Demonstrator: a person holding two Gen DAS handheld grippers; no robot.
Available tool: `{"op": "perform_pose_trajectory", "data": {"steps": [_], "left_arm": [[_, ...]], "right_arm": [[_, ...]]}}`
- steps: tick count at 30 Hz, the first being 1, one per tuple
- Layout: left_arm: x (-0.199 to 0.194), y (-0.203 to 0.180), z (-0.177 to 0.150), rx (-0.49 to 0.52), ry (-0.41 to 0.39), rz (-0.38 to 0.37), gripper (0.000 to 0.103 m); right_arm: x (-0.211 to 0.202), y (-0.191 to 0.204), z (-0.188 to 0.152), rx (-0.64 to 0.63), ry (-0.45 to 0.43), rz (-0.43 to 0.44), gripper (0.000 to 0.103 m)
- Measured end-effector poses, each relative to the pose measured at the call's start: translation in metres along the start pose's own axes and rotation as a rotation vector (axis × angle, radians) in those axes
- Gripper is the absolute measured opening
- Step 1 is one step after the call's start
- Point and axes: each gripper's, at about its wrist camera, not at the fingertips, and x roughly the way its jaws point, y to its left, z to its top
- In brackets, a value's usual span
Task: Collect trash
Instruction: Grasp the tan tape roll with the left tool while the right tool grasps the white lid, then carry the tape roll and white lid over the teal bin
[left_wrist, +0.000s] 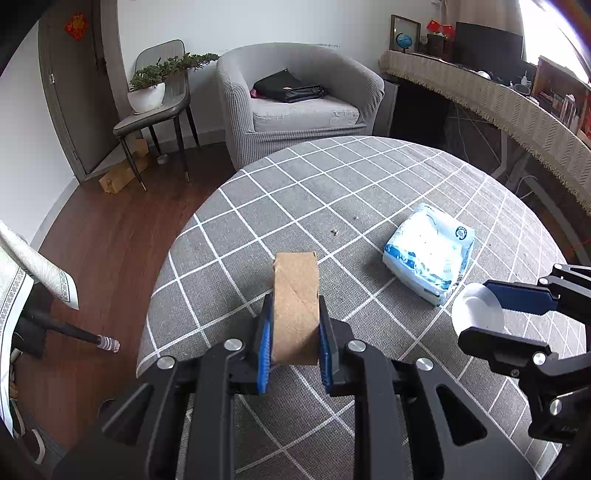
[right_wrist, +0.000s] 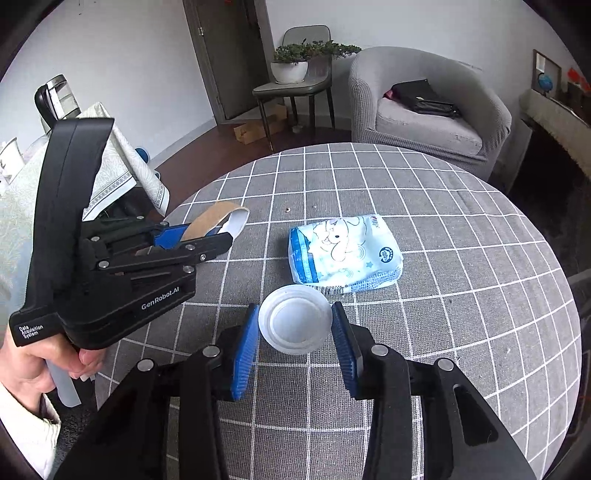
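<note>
My left gripper (left_wrist: 294, 317) is shut on a brown cardboard tube (left_wrist: 295, 295), held above the round table's left part; the tube also shows in the right wrist view (right_wrist: 214, 218). My right gripper (right_wrist: 293, 325) has its jaws around a white plastic cup (right_wrist: 294, 319), whose base faces the camera; the pads sit close to its sides with small gaps showing. The cup also shows in the left wrist view (left_wrist: 476, 310). A blue and white tissue pack (right_wrist: 343, 254) lies on the table beyond the cup, also seen in the left wrist view (left_wrist: 430, 251).
The round table has a grey checked cloth (left_wrist: 332, 192) with small crumbs (left_wrist: 334, 232). A grey armchair (left_wrist: 295, 96) with a black bag stands behind it, and a chair with a potted plant (left_wrist: 151, 88) to its left. A second table with a patterned cloth (right_wrist: 122, 166) is at the left.
</note>
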Motion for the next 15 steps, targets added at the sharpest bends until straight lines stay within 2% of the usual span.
{"op": "perform_pose_trajectory", "data": {"steps": [9,15], "left_arm": [[-0.028,0.021,-0.02,-0.038,-0.02,-0.035,0.023],[-0.05,0.045,-0.037,-0.091,-0.04,-0.039,0.023]], "right_arm": [[-0.01,0.013,-0.001,0.046,-0.045,0.01,0.04],[-0.011,0.037,-0.007,0.04,-0.054,0.021,0.04]]}}
